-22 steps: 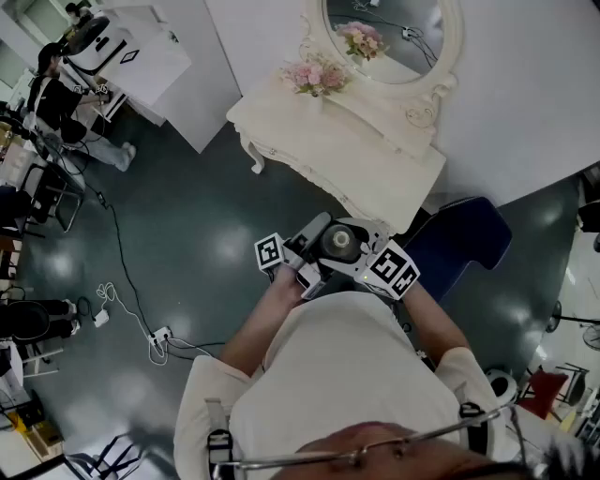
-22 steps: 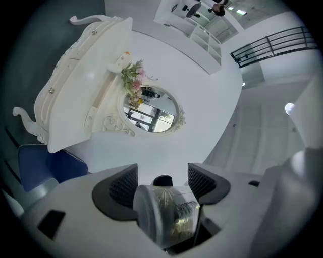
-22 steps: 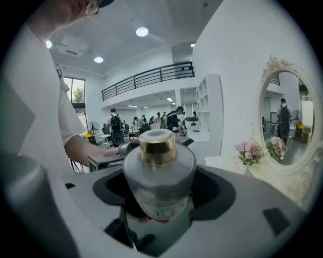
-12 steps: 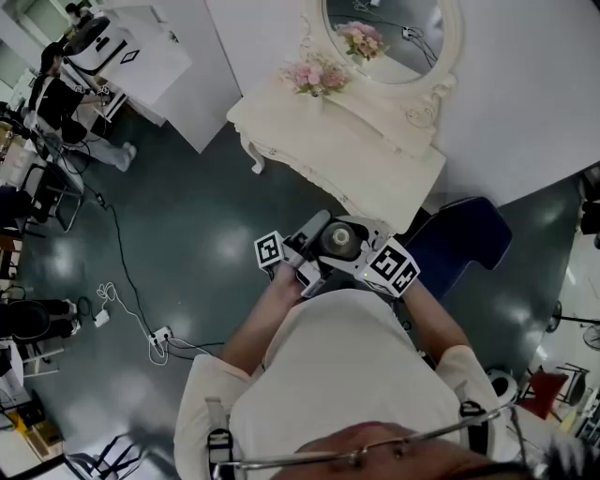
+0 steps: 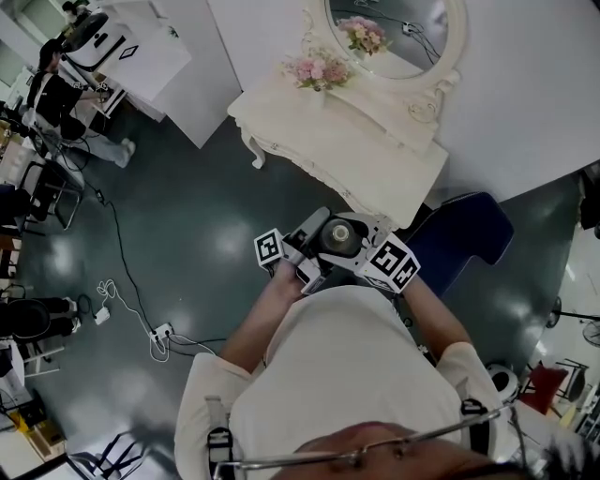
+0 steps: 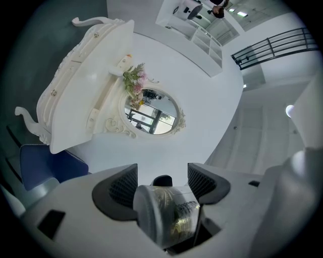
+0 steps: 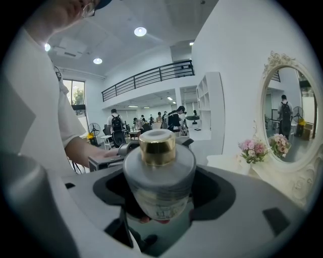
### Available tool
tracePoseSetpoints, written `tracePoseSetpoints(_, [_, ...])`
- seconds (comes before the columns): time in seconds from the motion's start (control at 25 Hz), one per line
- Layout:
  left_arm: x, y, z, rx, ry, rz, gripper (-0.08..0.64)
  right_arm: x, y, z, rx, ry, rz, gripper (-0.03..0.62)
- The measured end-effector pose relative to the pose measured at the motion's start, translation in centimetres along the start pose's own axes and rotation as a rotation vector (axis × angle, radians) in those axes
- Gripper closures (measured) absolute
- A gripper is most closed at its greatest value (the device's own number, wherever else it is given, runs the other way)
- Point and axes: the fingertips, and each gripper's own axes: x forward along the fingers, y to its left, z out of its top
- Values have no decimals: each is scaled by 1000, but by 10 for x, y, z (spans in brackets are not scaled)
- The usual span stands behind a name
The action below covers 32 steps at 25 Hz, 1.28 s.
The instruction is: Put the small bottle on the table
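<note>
Now the left gripper (image 6: pixel 162 177) stands wide open around the bottom end of the small bottle (image 5: pixel 339 234), which the right gripper (image 7: pixel 160 189) clamps in the air near the person (image 5: pixel 337 375), well apart from the far white table (image 5: pixel 356 155).

A dark, glossy floor (image 5: pixel 187 216) reflects the ceiling lights as pale spots. Against the plain white wall (image 5: pixel 544 103) stands an ornate white desk (image 5: pixel 366 159) with curled legs. It carries an oval mirror (image 5: pixel 394 23) in a carved frame, with pink flowers (image 5: pixel 319 70) beside it. A blue chair (image 5: pixel 469 239) sits just by the desk's near corner. White cables (image 5: pixel 117 300) trail across the floor to a power strip (image 5: pixel 159 335). Further off, a black balcony railing (image 7: pixel 149 76) runs beneath round ceiling lamps (image 7: pixel 140 31).
</note>
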Motion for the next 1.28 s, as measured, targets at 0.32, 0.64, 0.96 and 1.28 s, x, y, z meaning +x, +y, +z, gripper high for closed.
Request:
tracePoseSetpoints(0.32, [-18,-12,14,-10,6,-6,261,23,10,7,-1,6,-5,244])
tracePoseSetpoints(0.64, [-48,-27,38,-14,14,2,261,61,25,17,7,2,-21,245])
tracePoseSetpoints(0.96, [-71,-37,56,-17,16,7,261,89,36,24,15,1,-30,245])
tracePoseSetpoints(1.28, [-64,-40,76,-16,-2,-4,261,101,21,31,11,-1,-20,245])
